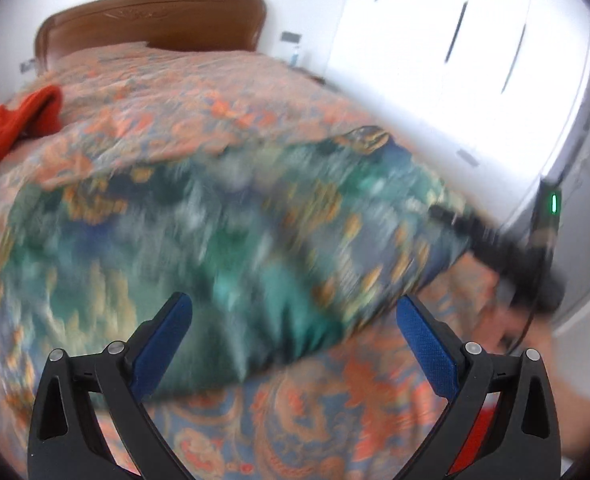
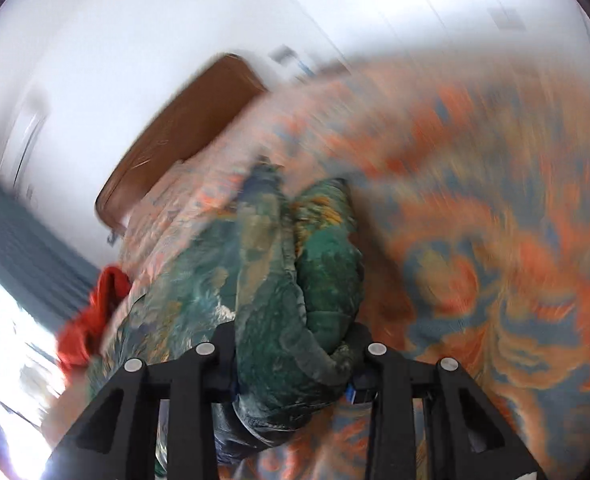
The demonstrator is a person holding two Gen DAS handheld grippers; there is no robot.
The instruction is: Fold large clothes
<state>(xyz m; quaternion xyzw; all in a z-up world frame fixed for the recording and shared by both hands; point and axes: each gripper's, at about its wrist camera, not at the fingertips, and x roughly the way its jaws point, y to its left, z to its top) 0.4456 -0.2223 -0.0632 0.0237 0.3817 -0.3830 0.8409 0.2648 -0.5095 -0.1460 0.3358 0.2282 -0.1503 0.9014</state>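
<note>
A large green, blue and gold patterned garment (image 1: pixel 223 232) is spread over the bed, blurred by motion. My left gripper (image 1: pixel 295 316) is open and empty, its blue pads just above the garment's near edge. My right gripper (image 2: pixel 295 364) is shut on a thick bunched fold of the same garment (image 2: pixel 295 280), which hangs lifted off the bed. In the left wrist view the right gripper (image 1: pixel 507 256) shows as a dark blurred shape at the garment's right corner.
The bed has an orange and blue floral bedspread (image 1: pixel 199 92) and a brown wooden headboard (image 1: pixel 155 20). An orange-red garment (image 1: pixel 11 124) lies at the bed's left side. White wardrobe doors (image 1: pixel 455 40) stand on the right. A blue curtain (image 2: pixel 23 240) hangs by a bright window.
</note>
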